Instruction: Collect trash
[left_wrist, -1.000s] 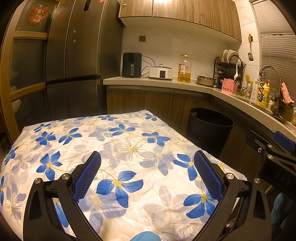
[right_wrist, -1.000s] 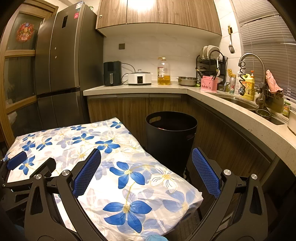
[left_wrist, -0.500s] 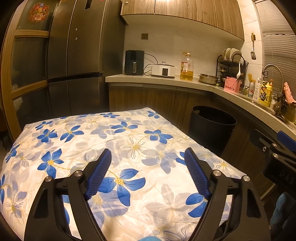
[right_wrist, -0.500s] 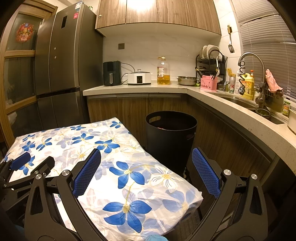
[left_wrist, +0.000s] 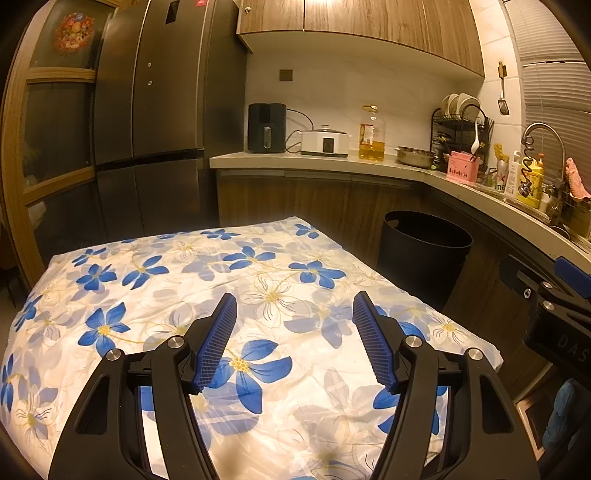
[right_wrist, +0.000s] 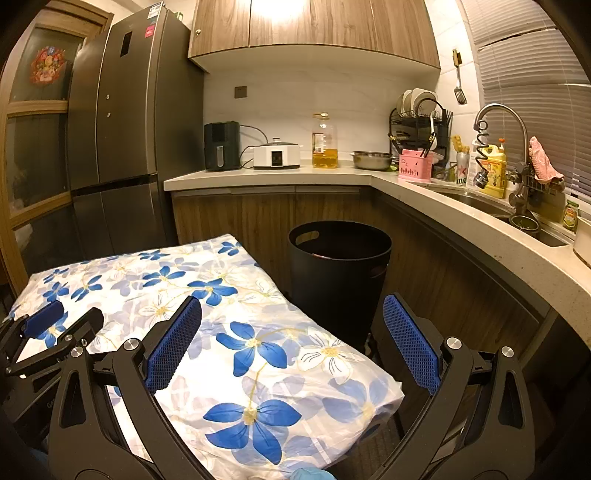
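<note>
Left gripper (left_wrist: 293, 339): spread, empty, above the floral tablecloth (left_wrist: 155, 295).
Right gripper (right_wrist: 291, 343): spread wide, empty, over the cloth's near right corner.
Trash: none visible on the cloth in either view.
Trash bin (right_wrist: 340, 273): black, open-topped, on the floor just right of the table, below the counter (right_wrist: 443, 195).
Step in hand: likely searching; best done by sweeping slowly, jaws apart, bin kept in view.

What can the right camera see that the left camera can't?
Only the right wrist view shows into the sink and the green bowl beside it. Only the left wrist view shows the flowery cloth's far left edge. Both show the black bin, the fridge, the oil bottle and each other's fingers.
</note>
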